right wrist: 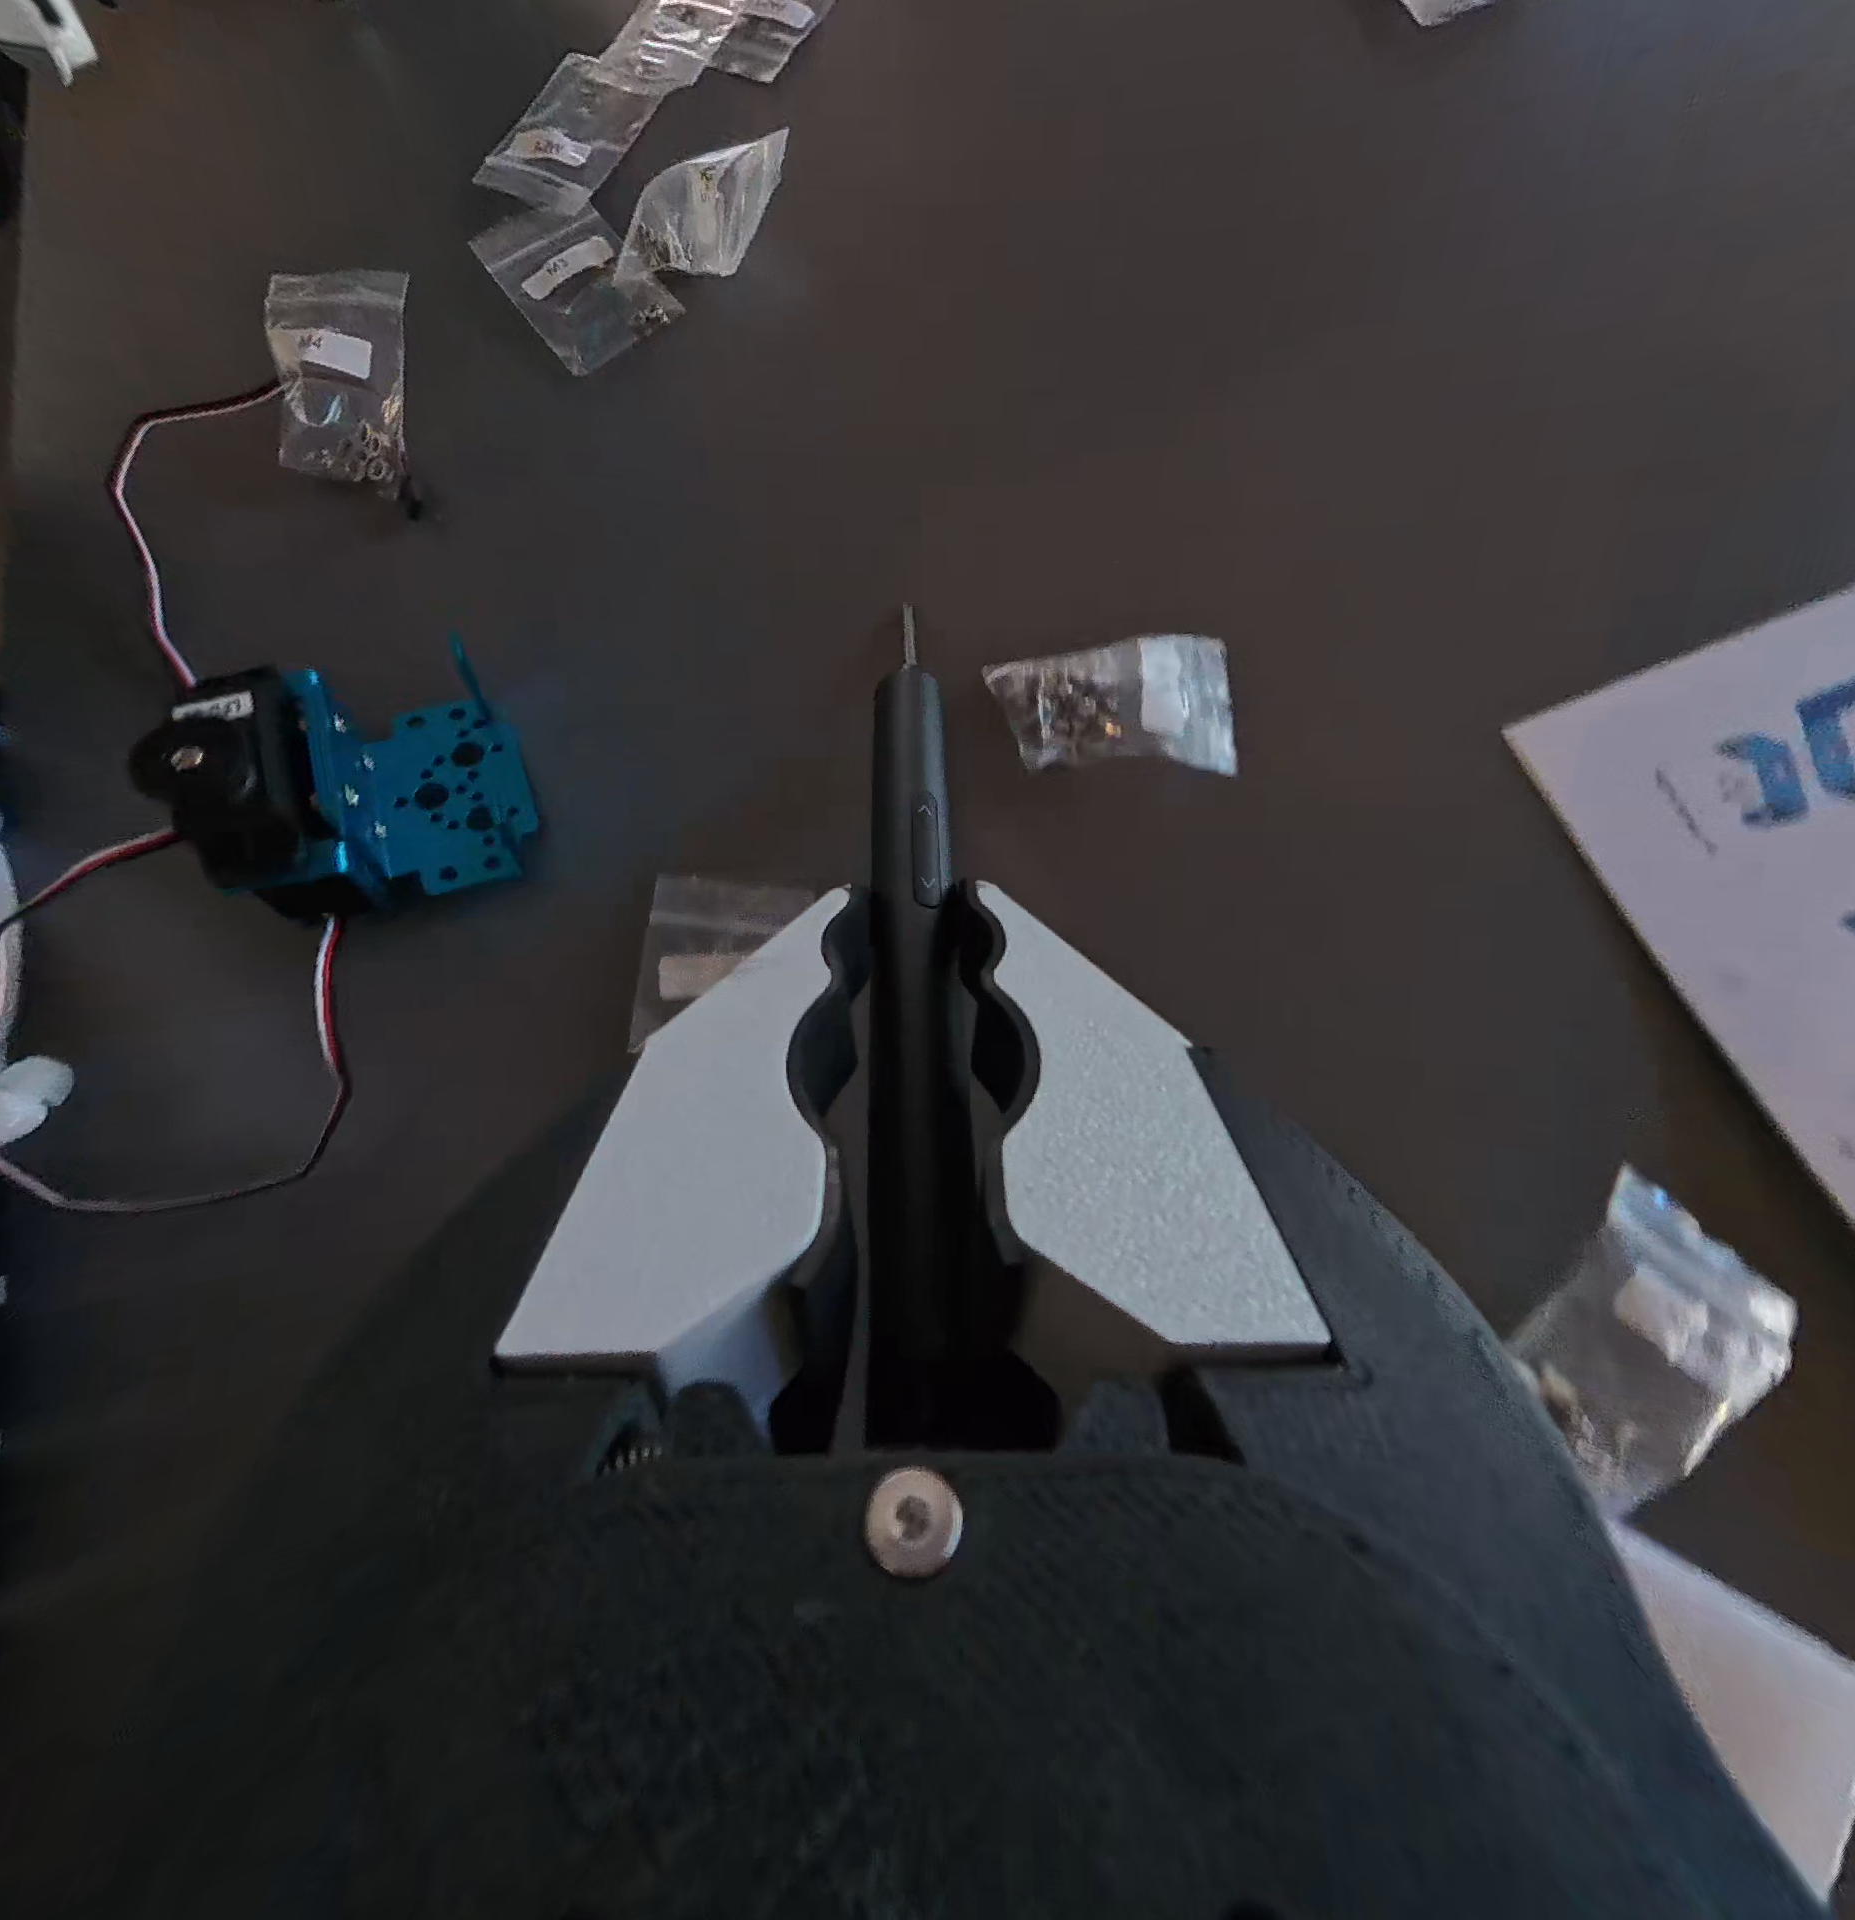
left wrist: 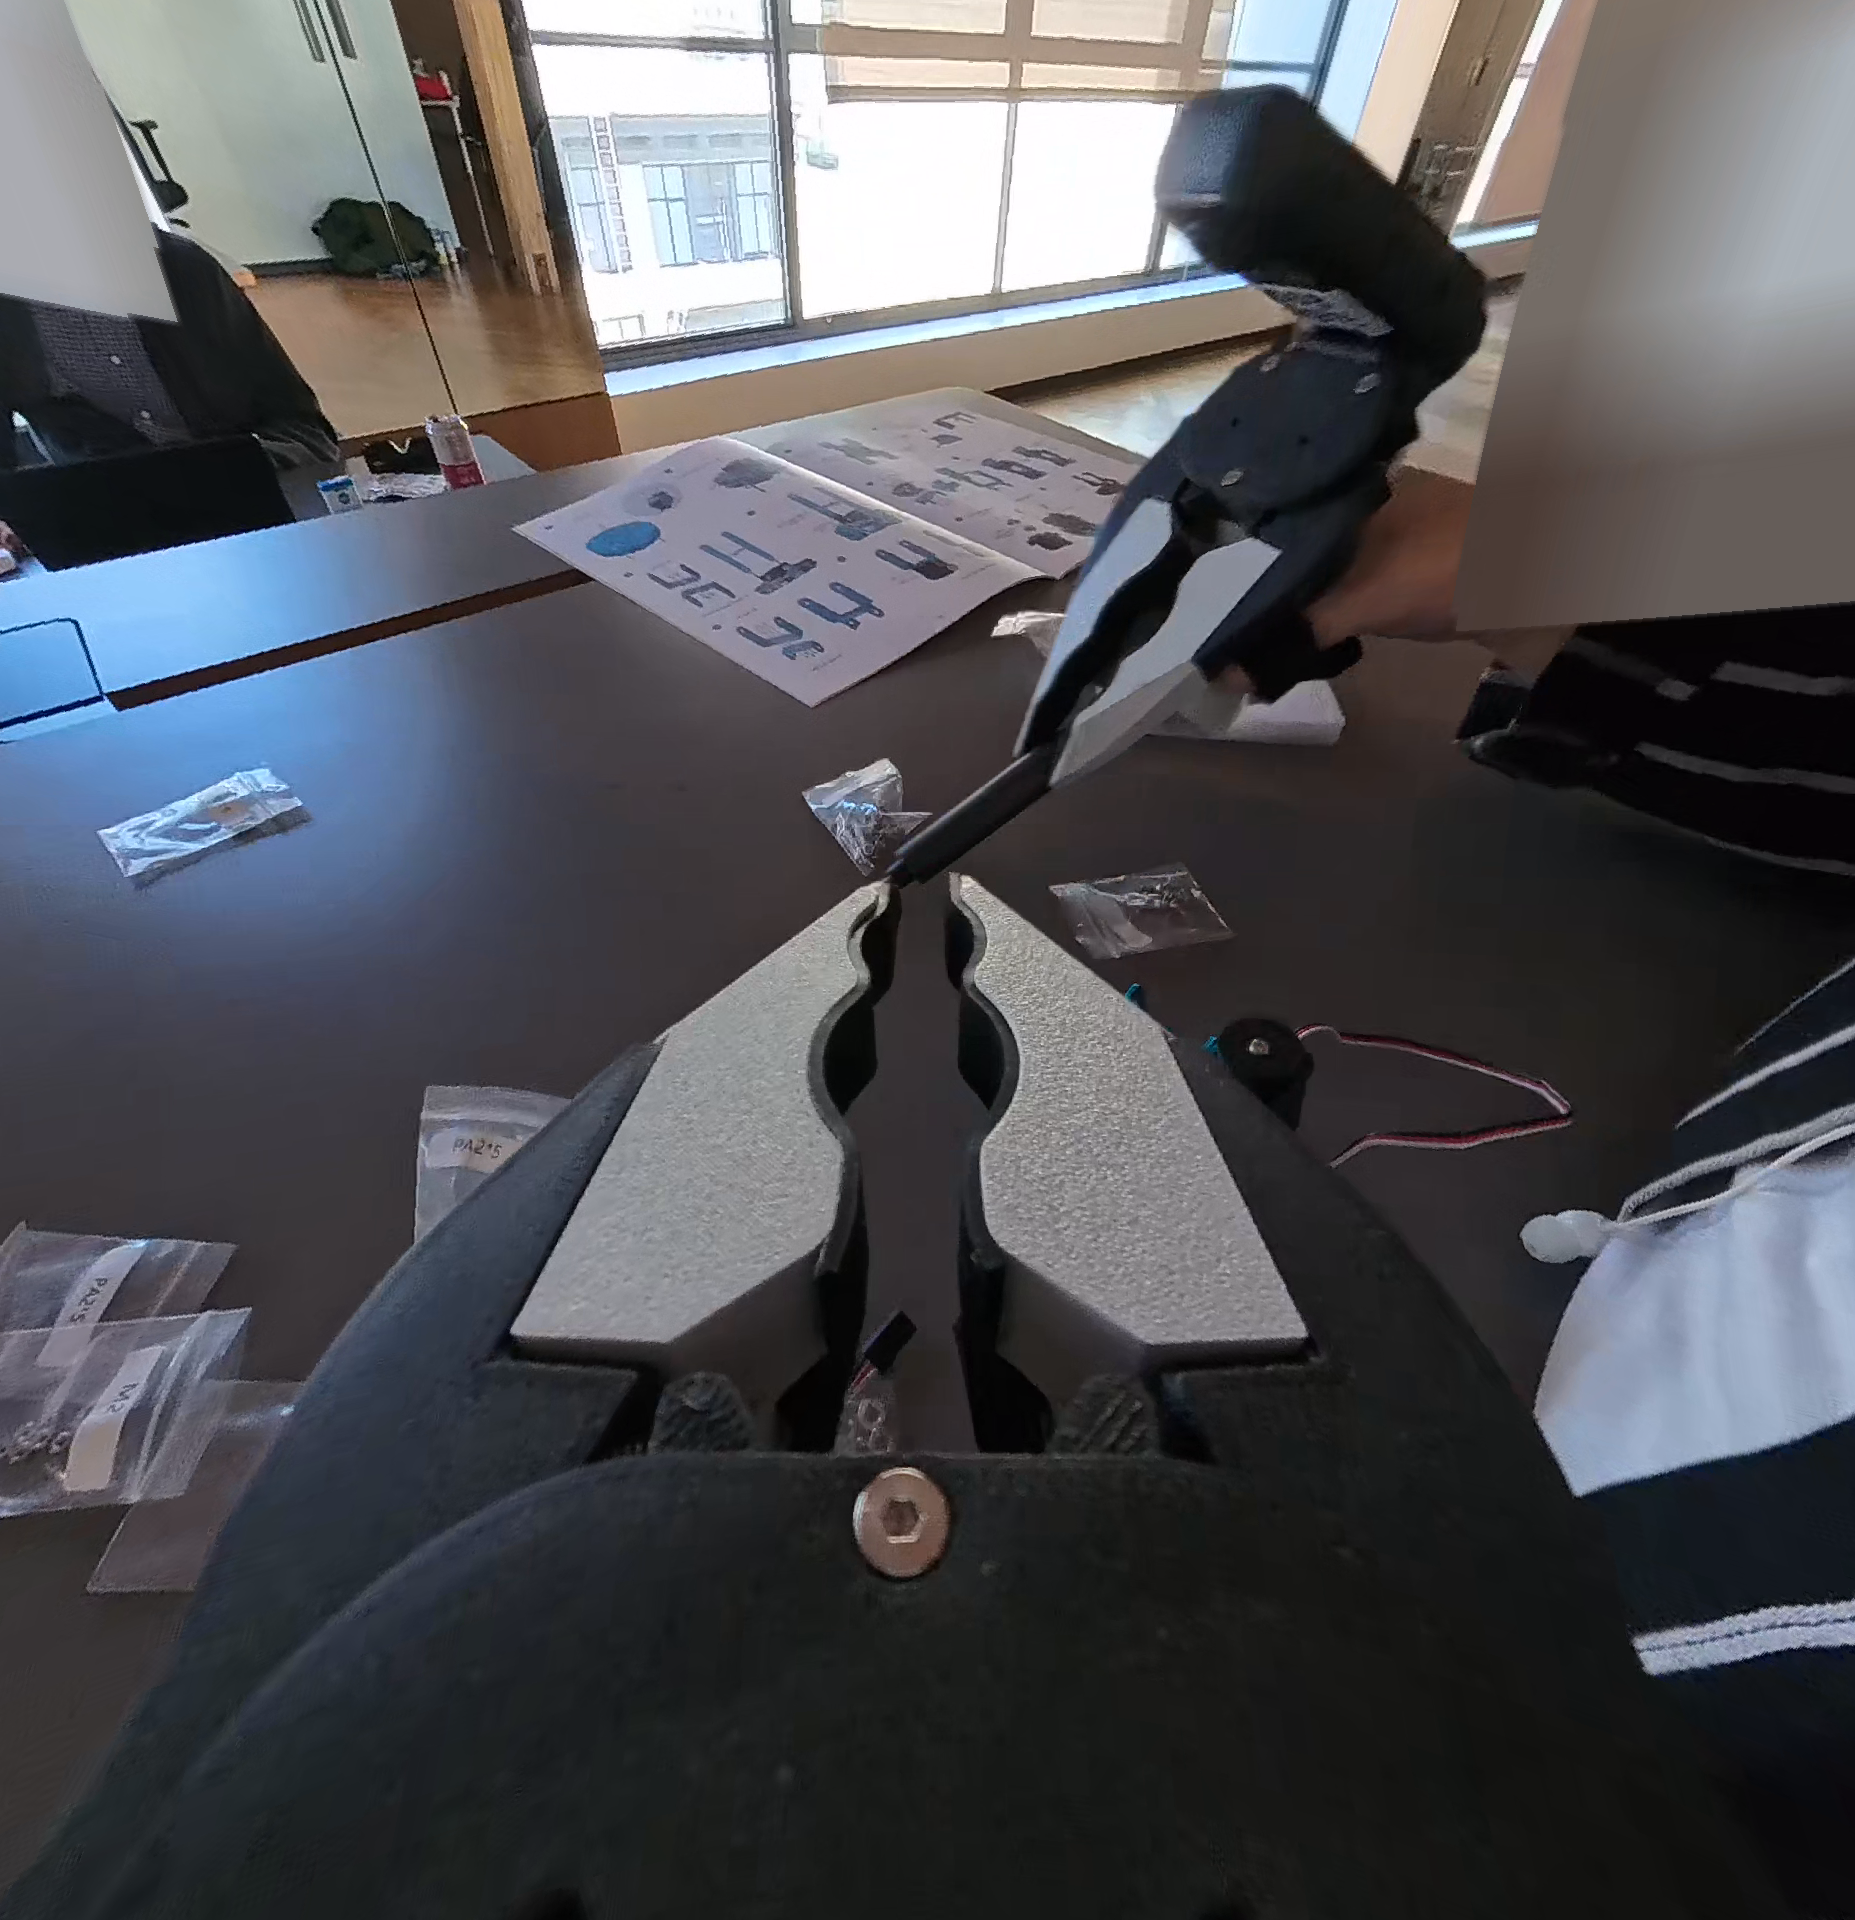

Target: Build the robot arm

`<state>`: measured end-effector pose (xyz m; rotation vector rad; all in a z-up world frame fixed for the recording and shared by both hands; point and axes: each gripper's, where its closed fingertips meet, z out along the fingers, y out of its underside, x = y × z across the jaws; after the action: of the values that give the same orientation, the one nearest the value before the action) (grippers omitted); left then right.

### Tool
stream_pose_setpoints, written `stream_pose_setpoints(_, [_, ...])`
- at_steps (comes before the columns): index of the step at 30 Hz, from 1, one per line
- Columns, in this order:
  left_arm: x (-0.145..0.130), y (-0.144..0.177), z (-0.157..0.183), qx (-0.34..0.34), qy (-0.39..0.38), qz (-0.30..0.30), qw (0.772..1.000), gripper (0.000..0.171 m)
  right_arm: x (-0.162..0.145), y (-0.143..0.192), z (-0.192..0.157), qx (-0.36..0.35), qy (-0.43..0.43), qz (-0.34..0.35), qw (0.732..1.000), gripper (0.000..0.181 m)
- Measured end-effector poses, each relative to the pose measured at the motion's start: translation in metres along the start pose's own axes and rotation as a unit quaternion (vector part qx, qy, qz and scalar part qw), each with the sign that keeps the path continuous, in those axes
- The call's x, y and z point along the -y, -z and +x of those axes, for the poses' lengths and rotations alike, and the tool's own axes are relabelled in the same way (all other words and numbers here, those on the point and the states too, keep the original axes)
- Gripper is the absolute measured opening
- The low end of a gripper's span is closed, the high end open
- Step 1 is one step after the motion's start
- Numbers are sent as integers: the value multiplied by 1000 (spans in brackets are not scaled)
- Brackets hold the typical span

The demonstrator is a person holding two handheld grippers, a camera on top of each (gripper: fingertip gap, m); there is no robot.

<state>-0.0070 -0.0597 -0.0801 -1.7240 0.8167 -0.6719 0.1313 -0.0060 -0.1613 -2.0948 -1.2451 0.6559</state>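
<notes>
The right hand-held gripper is clamping a slim black electric screwdriver lengthwise between its pale fingers, the thin bit sticking out past the tips and pointing down at the dark table. The left hand-held gripper is holding nothing, its jaws standing slightly apart with bare table showing through the gap.

Only the right wrist view is showing the blue perforated metal bracket with a black servo fixed to it, lying to the left of the screwdriver, its red, white and black wire looping across the table. A small clear bag of screws is lying just beside the bit, and more labelled bags are lying farther off.

Only the left wrist view is showing the right hand-held gripper from outside, tilted downward with the screwdriver tip sitting just ahead of the left fingertips. Behind it an open instruction booklet is lying flat, with windows beyond. The servo is peeking out beside the left gripper's right finger.
</notes>
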Motion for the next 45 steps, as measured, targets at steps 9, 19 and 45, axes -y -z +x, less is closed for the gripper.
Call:
stream_pose_setpoints(9, [1, -5, 9, -2, -18, -9, 1000, 6, 36, -61, -4, 2, 88, -62, 994, 15])
stream_pose_setpoints(19, [2, 0, 4, 3, -5, -1, 1000, 6, 33, -13, 2, 11, 51, -3, 999, 42])
stream_pose_setpoints(45, [-3, -20, 8, 10, -10, -54, 998, 6, -166, 142, 100, -156, -180, -44, 970, 21])
